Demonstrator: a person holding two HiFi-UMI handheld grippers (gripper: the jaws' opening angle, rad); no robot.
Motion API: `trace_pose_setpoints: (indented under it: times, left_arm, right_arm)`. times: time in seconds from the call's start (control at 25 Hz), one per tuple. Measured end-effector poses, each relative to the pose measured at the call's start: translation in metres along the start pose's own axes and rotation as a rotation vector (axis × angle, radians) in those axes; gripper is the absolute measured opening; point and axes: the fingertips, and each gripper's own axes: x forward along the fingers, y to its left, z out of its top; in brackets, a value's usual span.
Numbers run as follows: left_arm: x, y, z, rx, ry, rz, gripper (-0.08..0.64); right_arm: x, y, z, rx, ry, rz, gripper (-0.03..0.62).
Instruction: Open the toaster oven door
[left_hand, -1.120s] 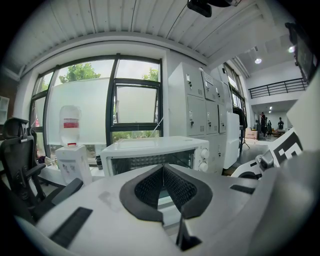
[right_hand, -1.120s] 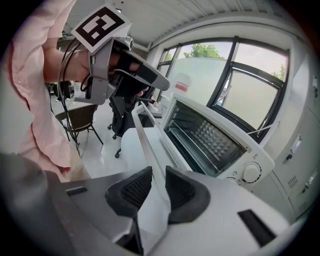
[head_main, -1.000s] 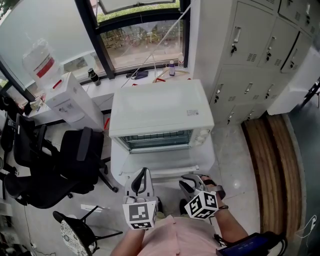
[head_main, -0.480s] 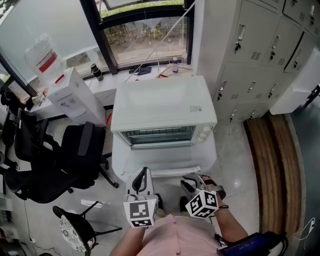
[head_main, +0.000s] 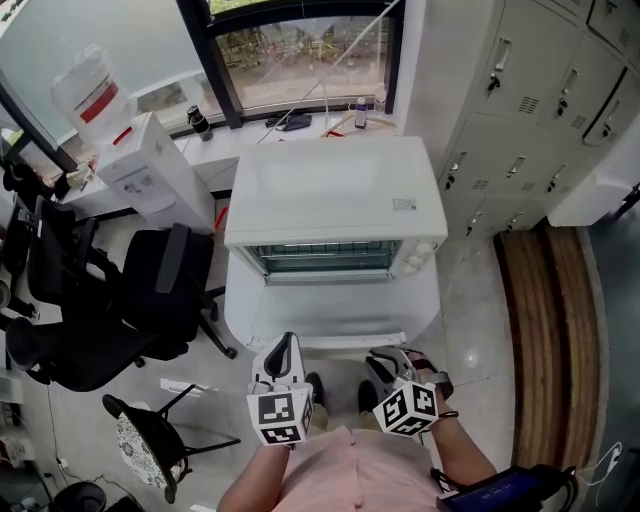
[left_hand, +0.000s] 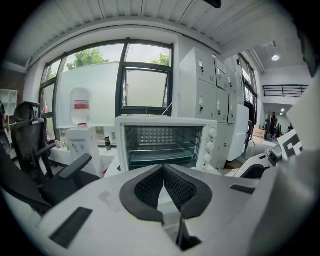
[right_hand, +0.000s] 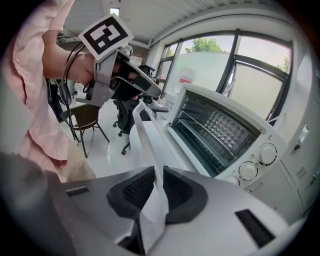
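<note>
Only my head cam shifted. Door (head_main: 335, 312) lies flat open in front of the toaster oven (head_main: 335, 195), so basically done. Right gripper (right_hand: 157, 175) fingers (right_hand: 177, 192) pinch the door handle (right_hand: 148, 145); left gripper (left_hand: 163, 172) pressed together, empty.

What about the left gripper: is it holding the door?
No: the left gripper has its jaws shut on nothing, while the door sits between the right gripper's jaws.

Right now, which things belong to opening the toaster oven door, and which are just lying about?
Job: toaster oven; door, folded down; right hand-held gripper, clamped on it.
Lying about: office chair; water dispenser; lockers; stool; left hand-held gripper, shut, empty.
</note>
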Motion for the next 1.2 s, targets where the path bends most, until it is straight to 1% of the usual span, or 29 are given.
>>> trace_pose_setpoints:
  times: [0.16, 0.36, 0.52, 0.6, 0.68, 0.76, 0.84, 0.92, 1.04, 1.2]
  left_arm:
    - [0.004, 0.007, -0.018, -0.016, 0.037, 0.018, 0.014]
    - [0.011, 0.012, -0.044, -0.078, 0.099, 0.026, 0.014]
    - [0.012, 0.013, -0.048, -0.074, 0.109, 0.020, 0.014]
    - [0.014, 0.014, -0.050, -0.074, 0.123, 0.010, 0.014]
    - [0.016, 0.015, -0.052, -0.072, 0.139, 0.005, 0.014]
    - [0.016, 0.016, -0.055, -0.069, 0.151, 0.003, 0.014]
    - [0.016, 0.016, -0.056, -0.068, 0.158, 0.004, 0.014]
    - [0.016, 0.015, -0.059, -0.066, 0.164, 0.002, 0.014]
    - [0.015, 0.015, -0.061, -0.059, 0.170, -0.004, 0.014]
    - [0.015, 0.014, -0.060, -0.051, 0.167, -0.009, 0.014]
  right_arm:
    - [0.002, 0.003, -0.002, -0.008, -0.001, 0.001, 0.052]
    - [0.003, 0.004, -0.004, -0.010, -0.003, 0.002, 0.052]
    - [0.002, 0.005, -0.004, -0.010, 0.001, 0.009, 0.049]
    - [0.001, 0.007, -0.004, 0.006, 0.002, 0.027, 0.049]
    - [-0.005, 0.009, 0.002, 0.056, -0.028, 0.064, 0.041]
    - [-0.014, 0.004, 0.017, 0.145, -0.102, 0.087, 0.010]
    - [-0.023, -0.008, 0.031, 0.243, -0.173, 0.075, 0.000]
    - [-0.025, -0.022, 0.035, 0.329, -0.201, 0.044, 0.000]
    - [-0.021, -0.031, 0.029, 0.413, -0.171, 0.012, 0.000]
    - [-0.015, -0.030, 0.018, 0.443, -0.114, -0.001, 0.000]
